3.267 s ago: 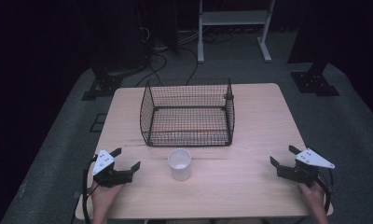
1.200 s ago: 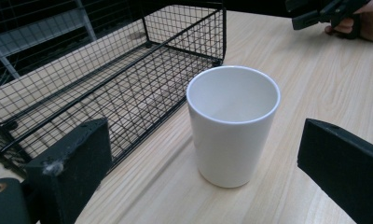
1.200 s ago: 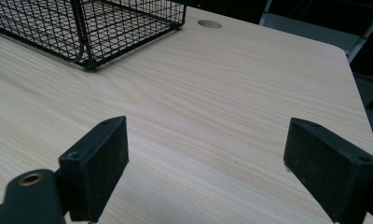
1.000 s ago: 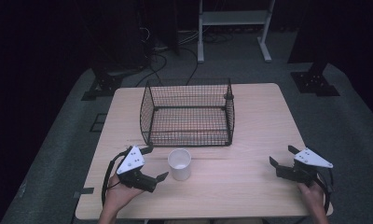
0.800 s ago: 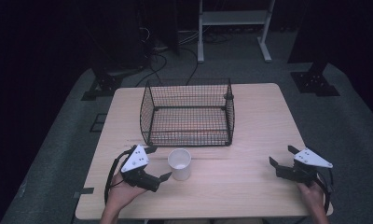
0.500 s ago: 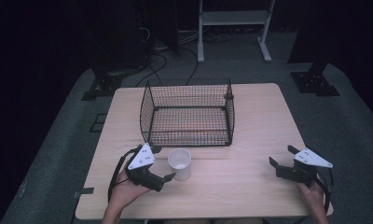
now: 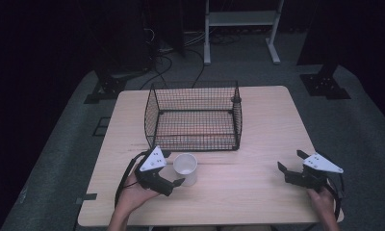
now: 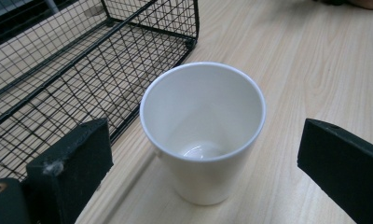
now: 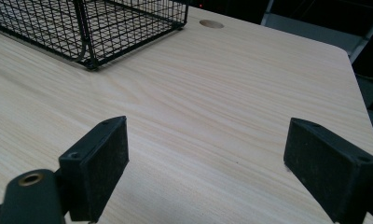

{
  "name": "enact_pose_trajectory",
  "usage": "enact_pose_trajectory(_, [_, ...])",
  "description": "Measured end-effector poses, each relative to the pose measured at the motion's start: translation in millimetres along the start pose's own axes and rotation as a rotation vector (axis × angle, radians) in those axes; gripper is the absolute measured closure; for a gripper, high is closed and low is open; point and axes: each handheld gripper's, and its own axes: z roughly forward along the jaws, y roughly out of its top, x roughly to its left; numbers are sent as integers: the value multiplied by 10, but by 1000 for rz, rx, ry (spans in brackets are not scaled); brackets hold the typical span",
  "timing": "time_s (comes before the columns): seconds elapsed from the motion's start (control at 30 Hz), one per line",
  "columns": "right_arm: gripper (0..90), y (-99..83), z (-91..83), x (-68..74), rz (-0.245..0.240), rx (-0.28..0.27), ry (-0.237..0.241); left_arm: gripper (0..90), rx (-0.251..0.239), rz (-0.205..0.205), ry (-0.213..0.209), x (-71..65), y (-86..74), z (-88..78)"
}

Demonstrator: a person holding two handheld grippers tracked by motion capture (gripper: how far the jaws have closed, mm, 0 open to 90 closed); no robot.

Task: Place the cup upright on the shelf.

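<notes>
A white cup (image 7: 186,168) stands upright and empty on the wooden table (image 7: 258,197), just in front of a black wire basket (image 7: 194,117). My left gripper (image 7: 173,168) is open right beside the cup, one jaw on each side of it. In the left gripper view the cup (image 8: 203,130) sits between the two black pads (image 8: 72,163), touching neither. My right gripper (image 7: 290,162) rests open near the table's right front corner with bare wood between its jaws. In the right gripper view its pads (image 9: 100,163) stand wide apart.
The wire basket (image 9: 91,23) is empty and takes up the table's middle back. A cable hole (image 9: 211,23) lies past it in the right gripper view. Dark floor, cables and a white stand (image 7: 241,29) lie beyond the table.
My left gripper has slid from the table's left front toward the cup and now straddles it. The right gripper and the cup have stayed put.
</notes>
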Motion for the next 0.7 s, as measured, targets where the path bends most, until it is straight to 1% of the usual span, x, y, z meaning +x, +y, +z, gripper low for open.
enact_pose_trajectory(0.27, [131, 0, 1, 3, -4, 0, -1, 25, 24, 0, -18, 4, 27, 89])
enact_pose_trajectory(0.37, [131, 0, 1, 5, -5, -2, 1, 25, 45, 0, -29, 25, 23, 129])
enact_pose_trajectory(0.57, [131, 0, 1, 8, -8, -2, 2, 25, 64, -16, -43, 61, 18, 187])
enact_pose_trajectory(0.7, [131, 1, 1, 9, -10, -2, 3, 26, 83, -17, -57, 75, 25, 239])
